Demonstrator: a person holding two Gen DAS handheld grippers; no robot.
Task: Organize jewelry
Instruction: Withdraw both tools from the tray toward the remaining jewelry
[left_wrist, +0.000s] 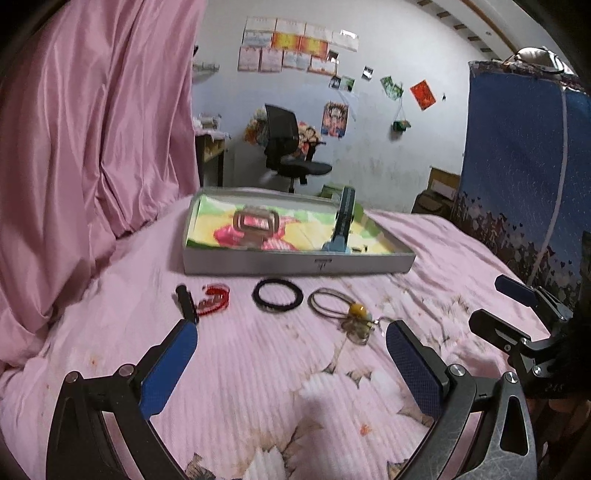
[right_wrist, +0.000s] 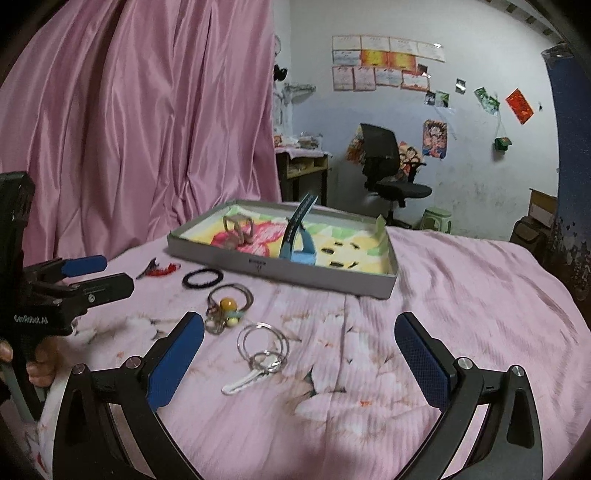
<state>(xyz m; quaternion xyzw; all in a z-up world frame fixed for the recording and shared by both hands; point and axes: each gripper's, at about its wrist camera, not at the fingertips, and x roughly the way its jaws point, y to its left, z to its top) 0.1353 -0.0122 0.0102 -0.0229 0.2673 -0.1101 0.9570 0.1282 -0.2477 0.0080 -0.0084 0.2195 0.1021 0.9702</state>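
While both my grippers hang over the bed (right_wrist: 461, 280), nothing is gripped: left gripper (left_wrist: 291, 341) fingers spread wide and empty, right gripper (right_wrist: 299, 334) fingers likewise apart. Tray (right_wrist: 332, 282) sits further back, already holding a blue watch (right_wrist: 301, 247), a metal-looking clasp piece (right_wrist: 238, 225) and small dark bits. Loose on the bedding in front: red bracelet (left_wrist: 216, 299), black band (left_wrist: 277, 294), cord with amber bead (left_wrist: 345, 308), clear rings with white clip (right_wrist: 262, 350) nearest my right gripper. All look light. Rings are probably stiff, thin, slippery; I'd pinch across the rim where they overlap. Cord is floppy, so grab at the bead.
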